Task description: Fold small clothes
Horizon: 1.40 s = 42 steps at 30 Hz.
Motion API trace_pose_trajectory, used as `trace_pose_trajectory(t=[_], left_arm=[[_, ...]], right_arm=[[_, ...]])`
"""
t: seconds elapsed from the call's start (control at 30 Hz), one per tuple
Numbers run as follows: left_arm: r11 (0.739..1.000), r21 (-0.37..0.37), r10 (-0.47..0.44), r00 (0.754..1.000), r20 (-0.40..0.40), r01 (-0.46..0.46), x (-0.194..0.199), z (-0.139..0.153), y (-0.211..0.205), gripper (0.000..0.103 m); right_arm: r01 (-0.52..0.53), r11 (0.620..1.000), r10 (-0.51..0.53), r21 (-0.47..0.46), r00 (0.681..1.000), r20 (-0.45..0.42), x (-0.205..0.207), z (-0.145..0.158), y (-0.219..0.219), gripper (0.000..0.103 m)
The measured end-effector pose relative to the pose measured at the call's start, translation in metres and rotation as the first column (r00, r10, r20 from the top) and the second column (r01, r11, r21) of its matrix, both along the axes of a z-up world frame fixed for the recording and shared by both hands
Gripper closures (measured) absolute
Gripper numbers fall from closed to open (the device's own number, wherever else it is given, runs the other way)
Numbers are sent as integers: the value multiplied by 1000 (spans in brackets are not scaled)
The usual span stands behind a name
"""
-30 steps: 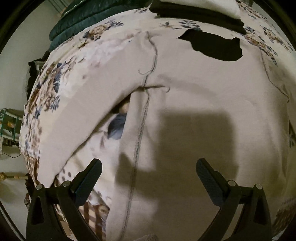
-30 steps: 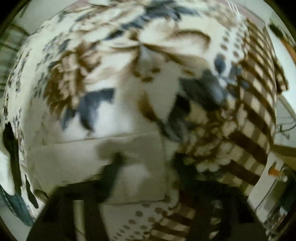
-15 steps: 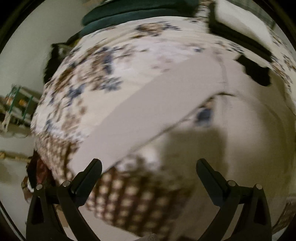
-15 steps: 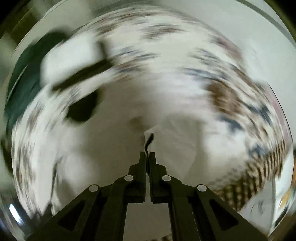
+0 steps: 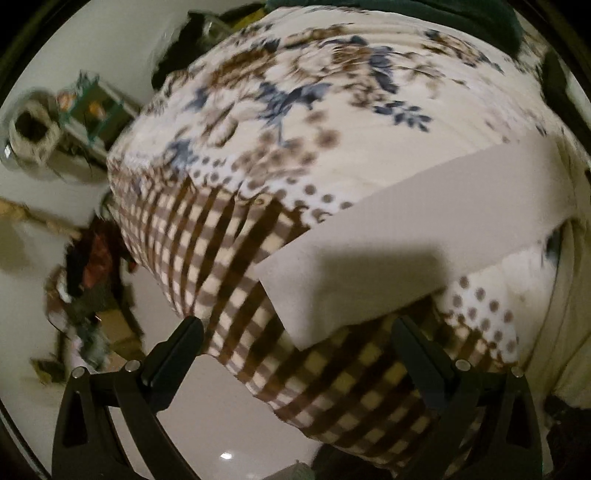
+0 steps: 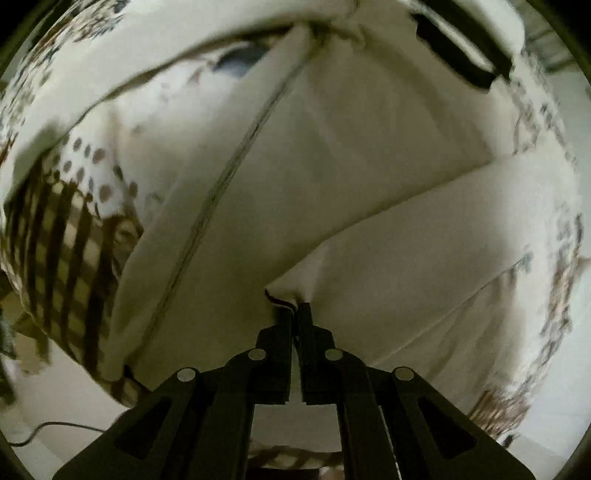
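Observation:
A beige garment lies on a flower-and-check patterned blanket (image 5: 258, 155). In the left wrist view one long beige part of it (image 5: 424, 221) stretches toward the lower left, its end just above my left gripper (image 5: 295, 347), which is open and empty. In the right wrist view my right gripper (image 6: 294, 308) is shut on a dark-trimmed corner of the beige garment (image 6: 332, 166) and lifts that corner off the rest. A dark stitched seam (image 6: 221, 173) runs along the cloth.
The blanket's checked edge (image 5: 229, 258) hangs over the side toward a pale floor (image 5: 207, 417). Clutter and a small shelf (image 5: 88, 110) stand at the left. A dark green bundle (image 5: 443, 14) lies at the blanket's far end. A black strap (image 6: 461, 55) lies beyond the garment.
My left gripper has swung left from above the garment's body to the end of its long part, staying open. My right gripper has shut on a garment corner and holds it.

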<state>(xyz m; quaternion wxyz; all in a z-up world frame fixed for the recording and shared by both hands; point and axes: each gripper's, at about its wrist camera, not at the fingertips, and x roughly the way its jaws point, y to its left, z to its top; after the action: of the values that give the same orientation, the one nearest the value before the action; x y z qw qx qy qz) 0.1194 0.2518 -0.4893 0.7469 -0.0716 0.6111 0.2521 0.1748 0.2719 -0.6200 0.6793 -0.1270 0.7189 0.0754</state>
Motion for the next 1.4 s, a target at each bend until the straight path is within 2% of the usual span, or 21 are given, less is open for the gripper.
trace_pose_trajectory(t=[0.03,0.07,0.13,0.23,0.3,0.33,0.37,0.4,0.43,0.5,0.6,0.7,0.77,0.83,0.9,0.97,1.07,1.13,1.23,1.33,1.4], left_arm=[[999,-30,19,1000,10,-19,-1,0,8,0],[994,-97,62,998,33,-58,-3,-2,21,0],[970,-201,150,988,49,-137,-6,-8,39,0],[899,-354,300,952,64,-259,-10,-29,69,1],[832,-453,375,926,36,-320,-10,-50,81,7],[812,-478,394,919,24,-335,-8,-59,83,23],[798,-492,406,914,11,-348,-6,-68,84,32],[797,-489,407,913,1,-355,-3,-75,82,52],[814,-459,403,915,4,-357,0,-77,80,76],[844,-416,389,920,42,-338,1,-68,75,97],[920,-289,313,941,129,-266,4,-33,56,98],[982,-134,161,963,218,-134,7,15,20,98],[998,-58,39,963,265,-24,7,45,-10,98],[993,-16,-107,949,295,117,12,71,-56,98],[969,-5,-235,922,309,248,11,85,-104,98],[927,-24,-350,884,309,375,8,87,-161,98],[845,-103,-477,826,299,525,-9,77,-244,97],[778,-147,-560,780,278,611,-23,64,-298,97],[707,-176,-639,726,254,685,-41,43,-353,97],[671,-220,-673,706,221,708,-52,24,-383,93],[672,-233,-673,711,203,703,-52,13,-388,93]], right_arm=[[48,997,-46,56,998,-42,7,0,-10,87],[89,990,-82,106,994,-71,14,0,-20,68],[234,947,-213,219,970,-114,31,12,-54,45],[352,903,-332,247,935,-120,50,23,-95,44],[404,889,-389,217,914,-110,58,24,-127,44],[425,884,-412,196,905,-106,64,23,-138,44],[451,874,-439,181,892,-106,64,22,-152,44],[485,858,-471,172,875,-114,67,23,-167,44],[514,842,-500,166,858,-121,72,22,-181,44],[541,826,-528,154,841,-119,78,21,-199,44],[553,819,-544,153,833,-102,88,24,-226,44],[546,820,-537,171,838,-98,84,29,-262,44],[548,815,-538,190,836,-105,66,32,-268,44],[552,807,-541,207,833,-114,60,35,-290,44],[560,798,-548,221,828,-119,50,42,-320,44],[569,791,-557,224,822,-119,39,50,-355,44],[586,780,-577,219,809,-111,9,59,-391,44],[608,767,-600,206,793,-105,-6,62,-438,44],[640,746,-634,186,767,-97,-36,69,-475,44],[664,726,-659,178,746,-96,-52,71,-520,44],[679,712,-673,178,733,-103,-70,79,-573,44]])
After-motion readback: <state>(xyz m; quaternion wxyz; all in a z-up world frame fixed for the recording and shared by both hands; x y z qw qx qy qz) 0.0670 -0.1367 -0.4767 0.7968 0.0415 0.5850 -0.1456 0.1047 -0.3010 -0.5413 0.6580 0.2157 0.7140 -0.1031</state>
